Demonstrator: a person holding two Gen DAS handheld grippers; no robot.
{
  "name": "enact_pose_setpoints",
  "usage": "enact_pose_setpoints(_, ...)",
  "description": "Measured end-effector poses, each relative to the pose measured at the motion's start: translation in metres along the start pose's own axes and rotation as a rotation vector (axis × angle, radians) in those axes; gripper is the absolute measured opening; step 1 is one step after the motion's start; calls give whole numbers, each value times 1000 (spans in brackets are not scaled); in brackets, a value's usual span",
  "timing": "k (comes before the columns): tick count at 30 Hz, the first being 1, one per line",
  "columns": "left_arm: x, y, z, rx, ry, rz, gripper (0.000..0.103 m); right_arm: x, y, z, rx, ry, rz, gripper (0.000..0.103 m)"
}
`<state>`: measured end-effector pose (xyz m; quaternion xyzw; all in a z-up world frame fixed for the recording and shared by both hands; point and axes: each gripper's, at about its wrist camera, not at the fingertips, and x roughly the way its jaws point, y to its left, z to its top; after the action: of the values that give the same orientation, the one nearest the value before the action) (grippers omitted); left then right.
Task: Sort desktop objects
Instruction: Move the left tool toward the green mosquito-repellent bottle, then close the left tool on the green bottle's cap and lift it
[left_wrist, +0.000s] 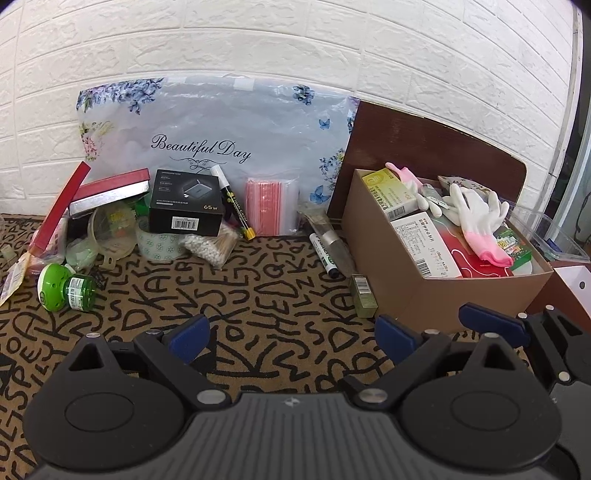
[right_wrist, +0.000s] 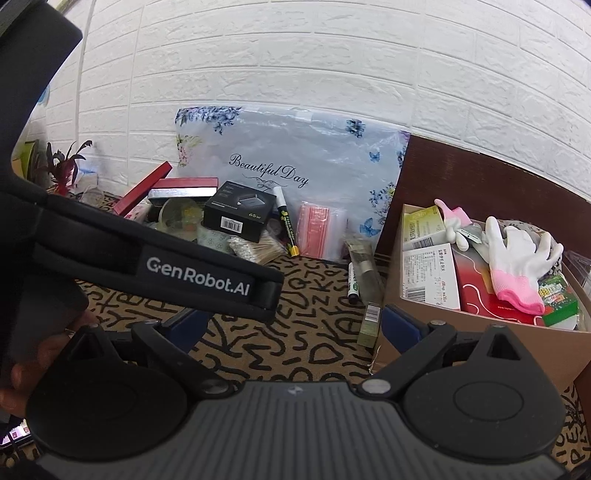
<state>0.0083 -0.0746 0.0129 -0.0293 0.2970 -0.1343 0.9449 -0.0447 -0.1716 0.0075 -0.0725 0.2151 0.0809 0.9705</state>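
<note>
Brown cardboard box (left_wrist: 424, 295) at right already holds white-and-pink gloves (left_wrist: 476, 218), medicine cartons (left_wrist: 424, 247) and a red packet (left_wrist: 480, 264). Left tongs (left_wrist: 291, 336) and right tongs (right_wrist: 291, 328) both hover spread wide and empty above the patterned table (left_wrist: 258, 295). Judged step: choosing the next item. Unsorted clutter lies far left: black charger box (left_wrist: 184, 206), green bottle (left_wrist: 66, 286), marker (left_wrist: 323, 254); the next move calls for reaching one.

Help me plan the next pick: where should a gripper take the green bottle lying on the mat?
Probably at the narrow green glass body, coming from above with the fingers across its width. The bottle lies on its side; its round white-and-green cap looks too wide and domed for a sure grip.
</note>
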Motion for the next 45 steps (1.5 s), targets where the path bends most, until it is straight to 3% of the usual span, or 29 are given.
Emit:
enact_pose_setpoints(12,0,25,-5,-34,3,-2,98,11,14,3,-17,6,31,98)
enact_pose_setpoints(15,-4,54,-5,-87,-12,25,98,22,27,7,-34,7,89,98)
enact_pose_setpoints(21,-1,126,-8,-190,-30,164,98,58,73,19,-126,-4,248,98)
enact_pose_setpoints(26,13,182,-7,-259,-21,230,98,95,113,26,-209,14,340,97)
enact_pose_setpoints(34,50,242,-1,-336,1,223,95,165,154,31,-287,39,417,94)
enact_pose_setpoints(37,61,256,2,-348,5,197,92,187,166,33,-319,37,435,87)
enact_pose_setpoints(45,83,280,5,-379,13,168,72,235,190,37,-334,78,454,72)
